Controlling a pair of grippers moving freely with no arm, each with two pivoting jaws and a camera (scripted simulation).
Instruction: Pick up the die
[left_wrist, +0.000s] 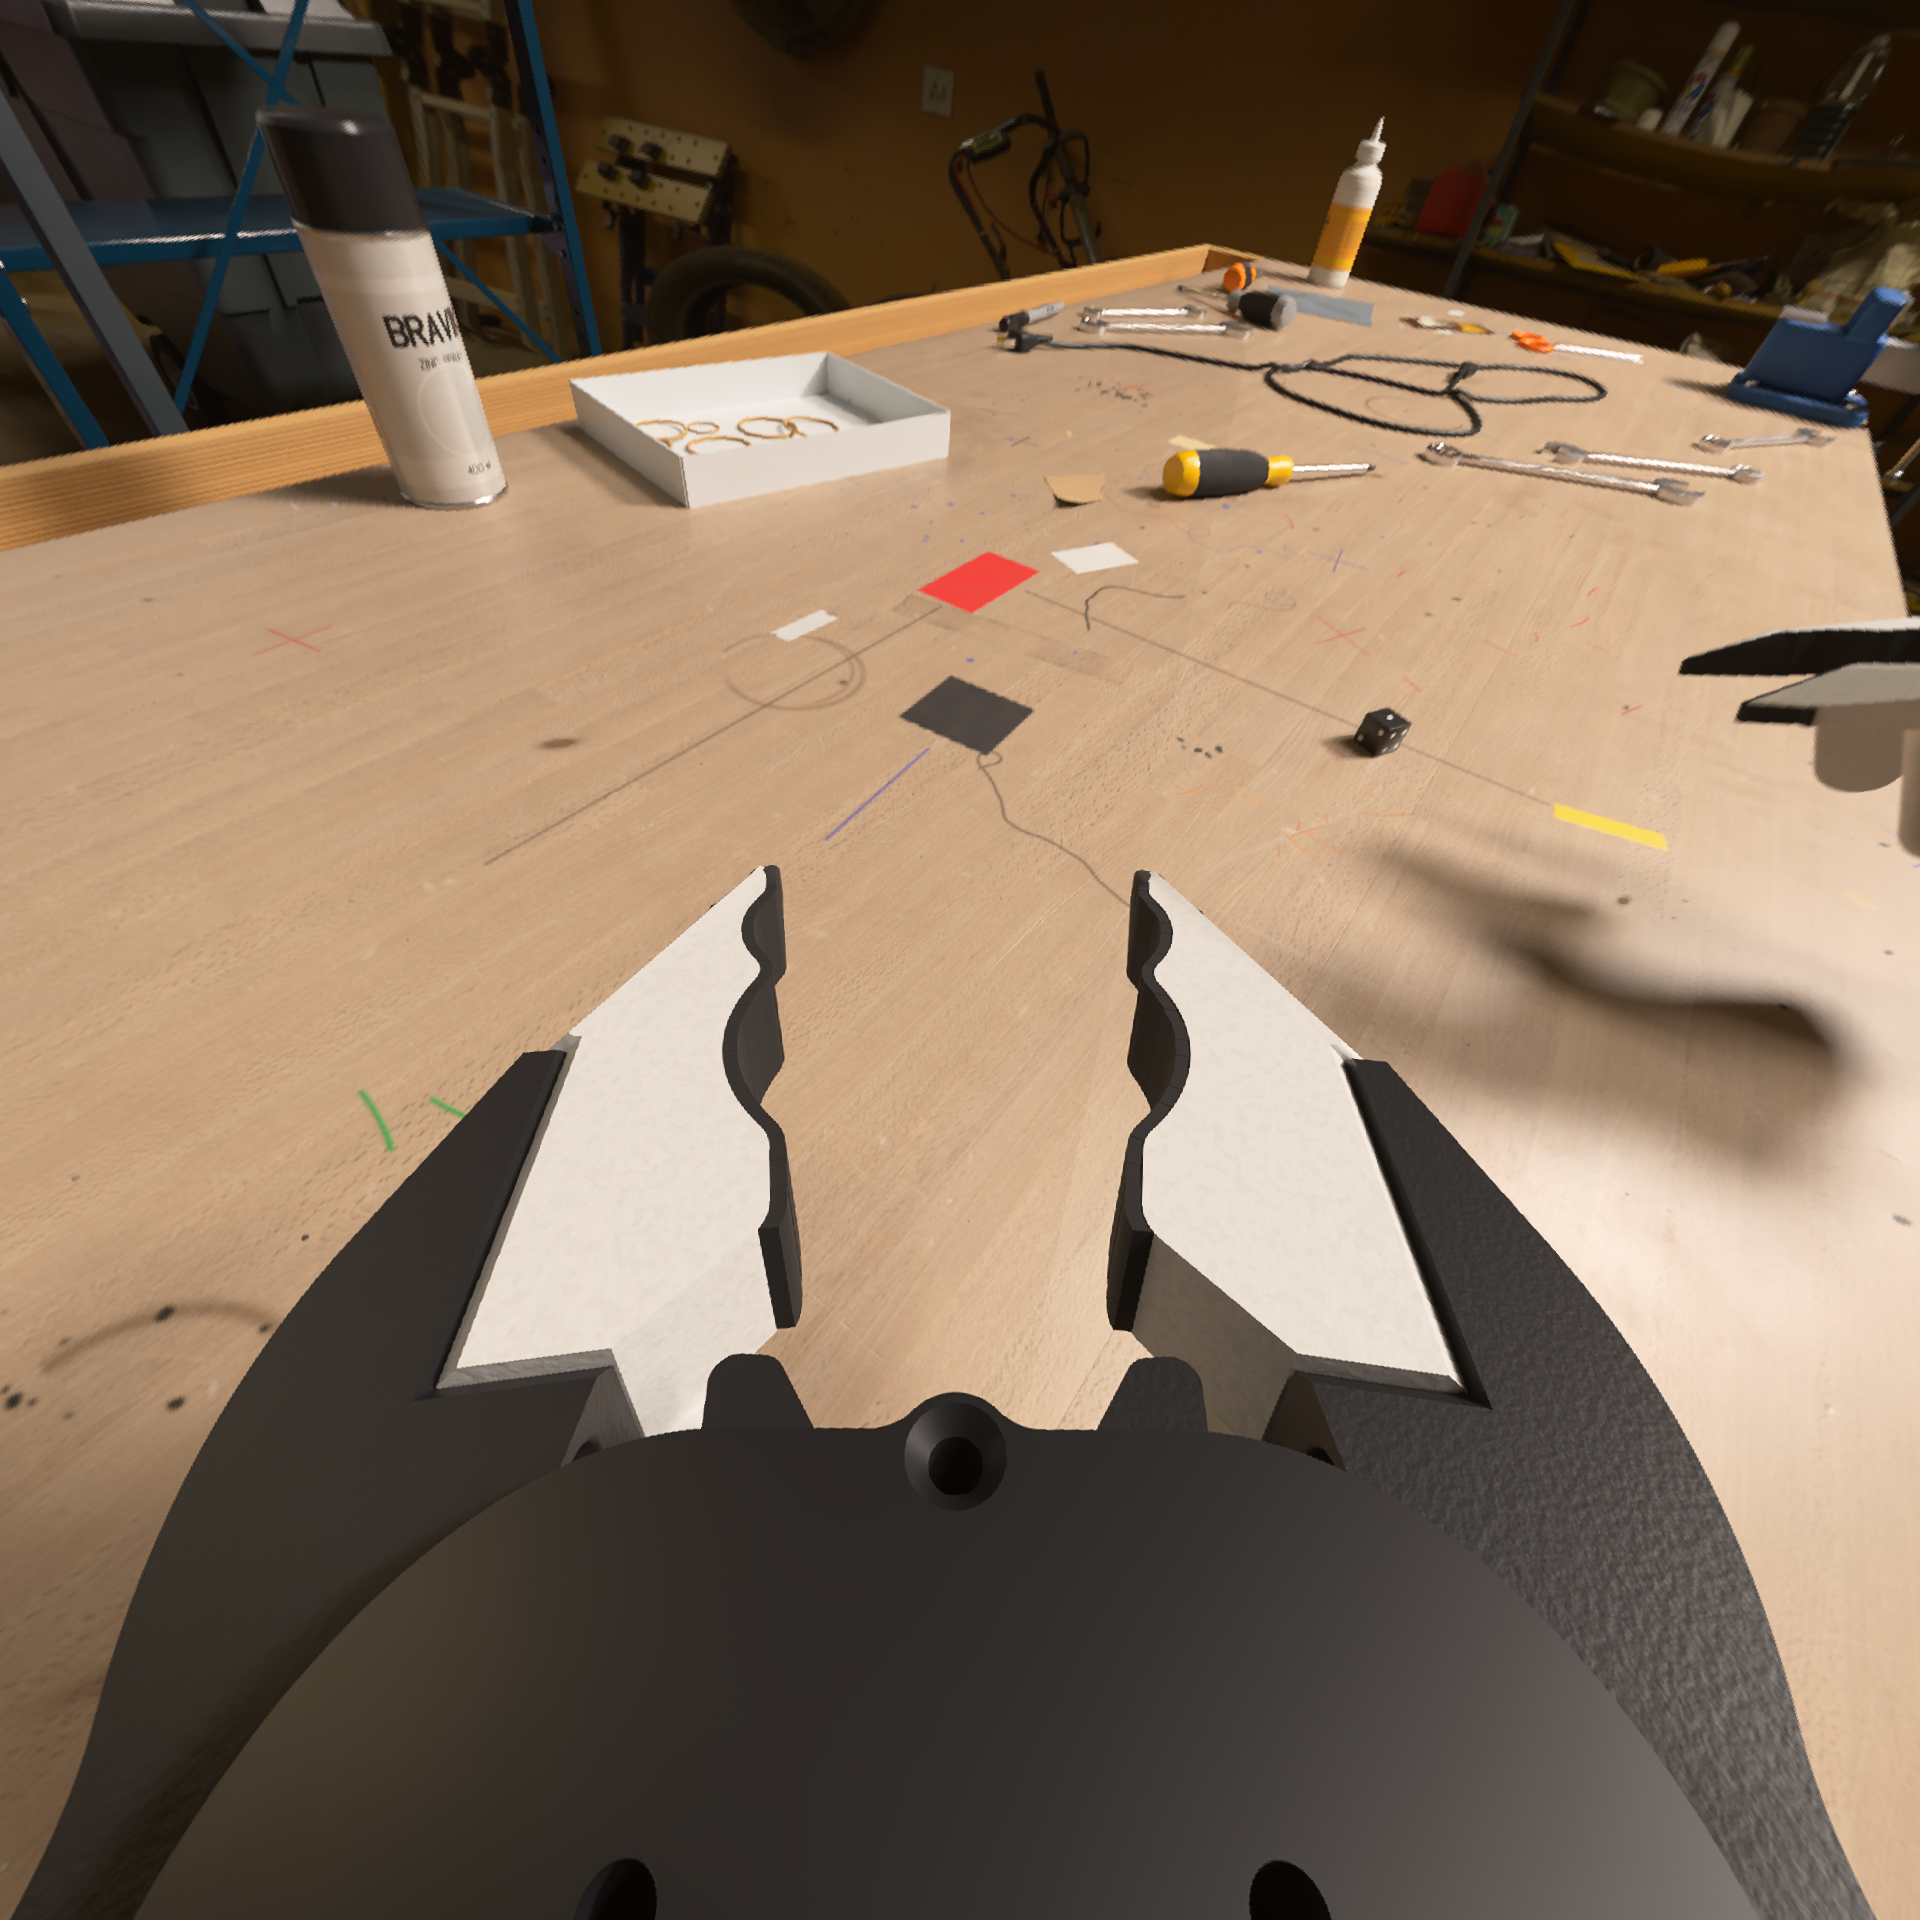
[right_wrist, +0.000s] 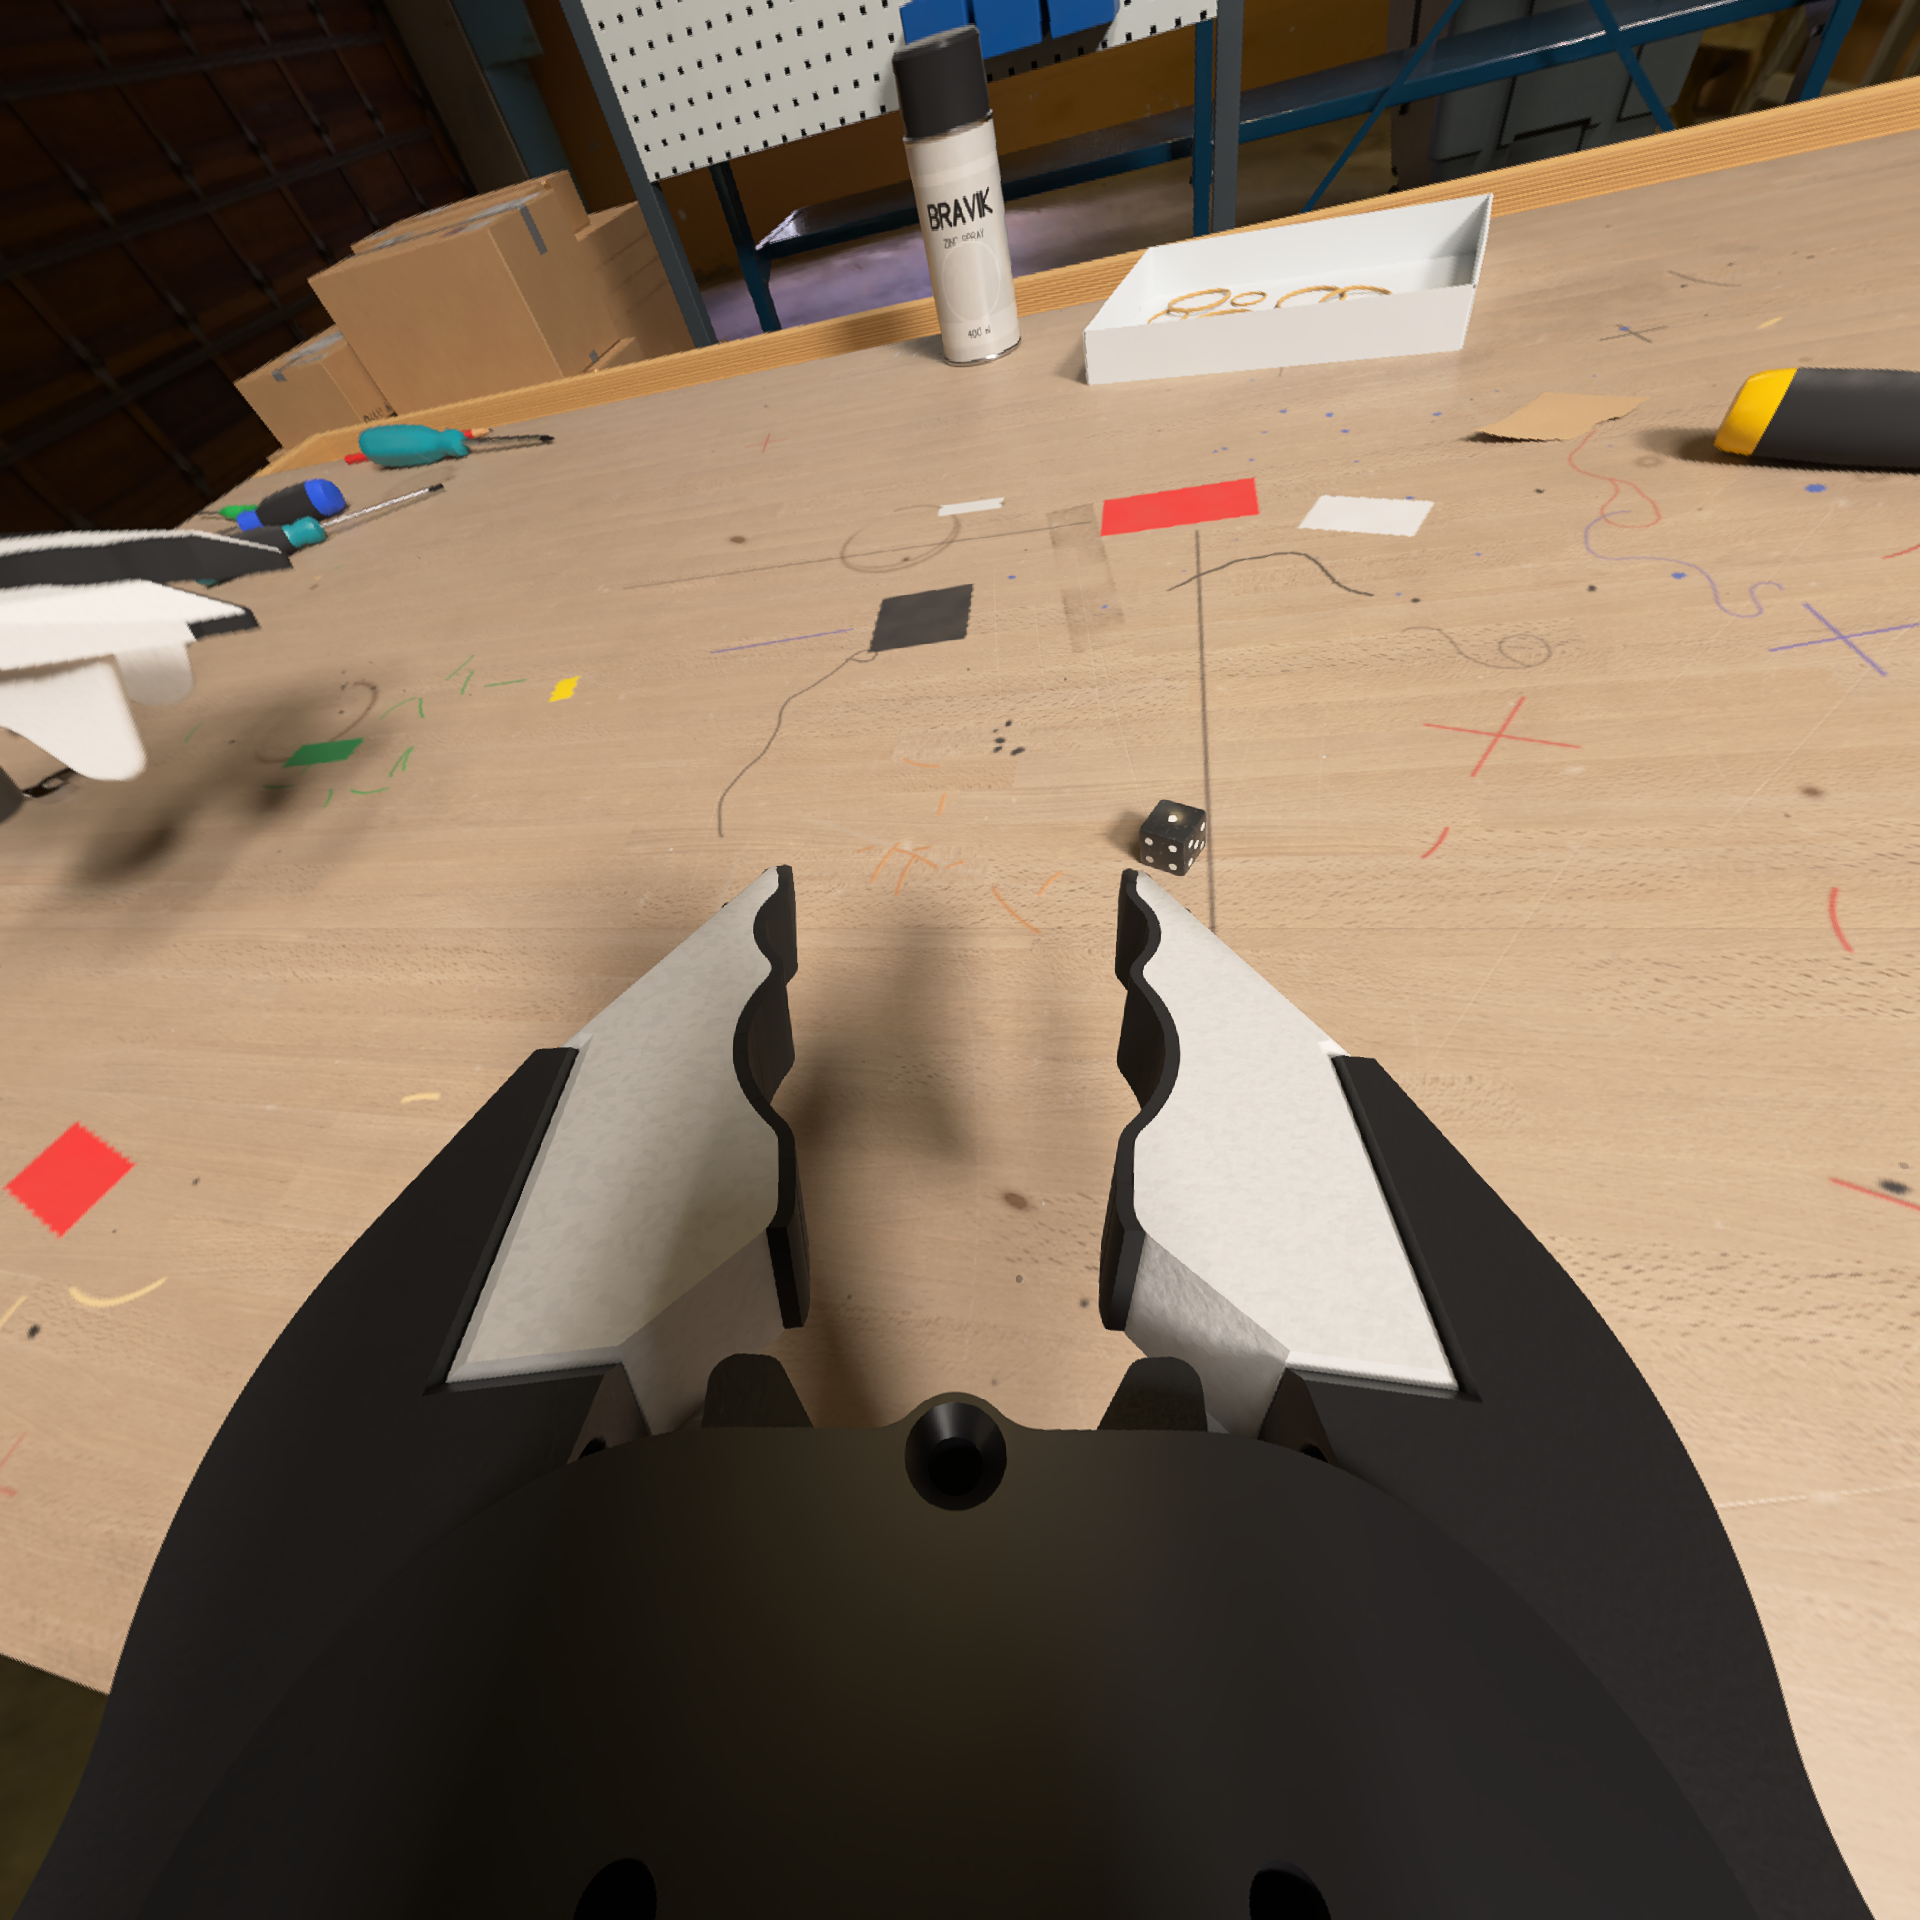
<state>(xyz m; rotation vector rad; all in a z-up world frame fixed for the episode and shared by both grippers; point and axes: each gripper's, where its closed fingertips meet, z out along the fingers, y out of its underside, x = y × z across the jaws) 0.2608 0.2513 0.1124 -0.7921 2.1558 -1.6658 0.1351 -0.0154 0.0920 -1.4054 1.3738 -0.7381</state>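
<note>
A small black die (right_wrist: 1173, 837) with white pips sits on the wooden workbench, just ahead of my right gripper's right fingertip. My right gripper (right_wrist: 956, 881) is open and empty, above the table, with the die a little right of its gap. In the left wrist view the die (left_wrist: 1382, 731) lies far ahead to the right. My left gripper (left_wrist: 956, 883) is open and empty, well short of it. The right gripper's tips (left_wrist: 1808, 686) show at the right edge there; the left gripper's tips (right_wrist: 125, 613) show at the left edge of the right wrist view.
A white spray can (right_wrist: 961, 208) and a white tray (right_wrist: 1288, 332) holding rubber bands stand near the far edge. A yellow-and-black screwdriver (left_wrist: 1247, 470), spanners (left_wrist: 1621, 473), a black cable (left_wrist: 1434, 390), a glue bottle (left_wrist: 1349, 208) and small screwdrivers (right_wrist: 343, 499) lie about. Coloured patches mark the tabletop.
</note>
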